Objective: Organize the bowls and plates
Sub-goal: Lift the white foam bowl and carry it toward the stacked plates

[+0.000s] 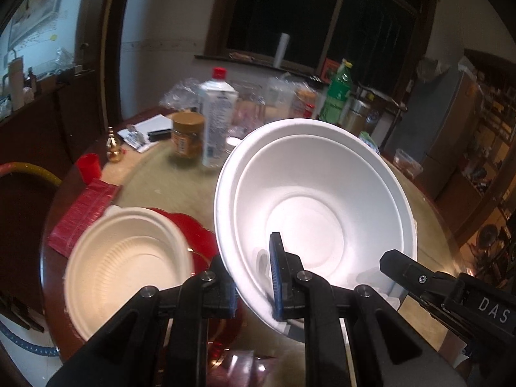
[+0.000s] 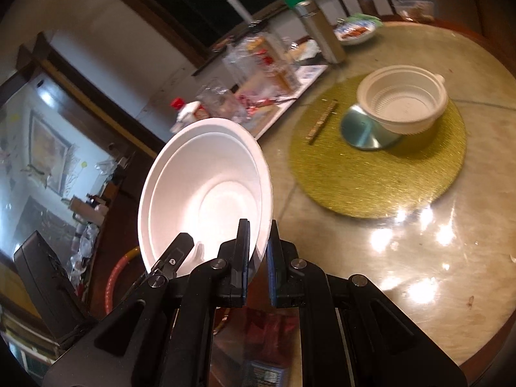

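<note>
Above table (image 2: pixel 419 225), both hand-held grippers pinching bowl (image 1: pixel 316 193)

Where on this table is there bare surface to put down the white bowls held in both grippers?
Both grippers pinch the white bowls. Bare tabletop lies nearest the right gripper, below the gold mat. The mat's near half is free too. Crowded: the far edge around the bottles, and the left side by the beige bowl.

Lived-in home dining room. Round glass-topped marble counter (image 2: pixel 403 242) crowded with a red-capped clear plastic bottle (image 1: pixel 215 116), brown-lidded jar (image 1: pixel 187 135), green soda bottle (image 1: pixel 338 93). Dark wood-framed window (image 1: pixel 322 16) behind; framed picture (image 2: pixel 48 148) on wall; round gold woven placemat (image 2: pixel 377 167).
</note>
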A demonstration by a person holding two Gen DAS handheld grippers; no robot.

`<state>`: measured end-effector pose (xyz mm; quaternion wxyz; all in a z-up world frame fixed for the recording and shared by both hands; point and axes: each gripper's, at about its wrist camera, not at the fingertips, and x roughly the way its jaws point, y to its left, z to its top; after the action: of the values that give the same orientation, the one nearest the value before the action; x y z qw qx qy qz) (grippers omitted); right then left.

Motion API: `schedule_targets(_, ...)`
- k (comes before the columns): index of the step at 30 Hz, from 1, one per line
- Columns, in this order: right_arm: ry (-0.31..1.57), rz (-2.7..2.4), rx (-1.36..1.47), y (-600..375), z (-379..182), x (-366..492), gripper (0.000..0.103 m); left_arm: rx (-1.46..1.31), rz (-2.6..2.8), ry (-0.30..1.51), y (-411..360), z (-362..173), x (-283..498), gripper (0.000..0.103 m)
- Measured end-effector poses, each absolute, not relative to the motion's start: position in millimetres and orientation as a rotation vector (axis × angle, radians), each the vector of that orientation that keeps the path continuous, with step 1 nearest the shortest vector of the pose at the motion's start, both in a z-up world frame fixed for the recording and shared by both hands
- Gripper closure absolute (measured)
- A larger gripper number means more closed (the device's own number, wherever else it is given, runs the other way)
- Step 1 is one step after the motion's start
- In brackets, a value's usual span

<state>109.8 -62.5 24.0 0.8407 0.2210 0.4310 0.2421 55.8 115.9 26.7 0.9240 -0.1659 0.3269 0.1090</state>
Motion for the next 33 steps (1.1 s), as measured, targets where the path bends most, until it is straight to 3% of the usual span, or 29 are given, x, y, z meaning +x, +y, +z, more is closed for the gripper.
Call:
schedule_targets(16,0.960,0.699,0.347,35.0,25.3,81.2,0.094,-0.409,0.381,0.641,194.9,20.6,3.4,0.088)
schedule_targets(33,1.068,0.744,0.267,84.0,-4.9,77.6,0.093,-0.433,0.448,0.709,221.9,-7.4,-9.1,0.088)
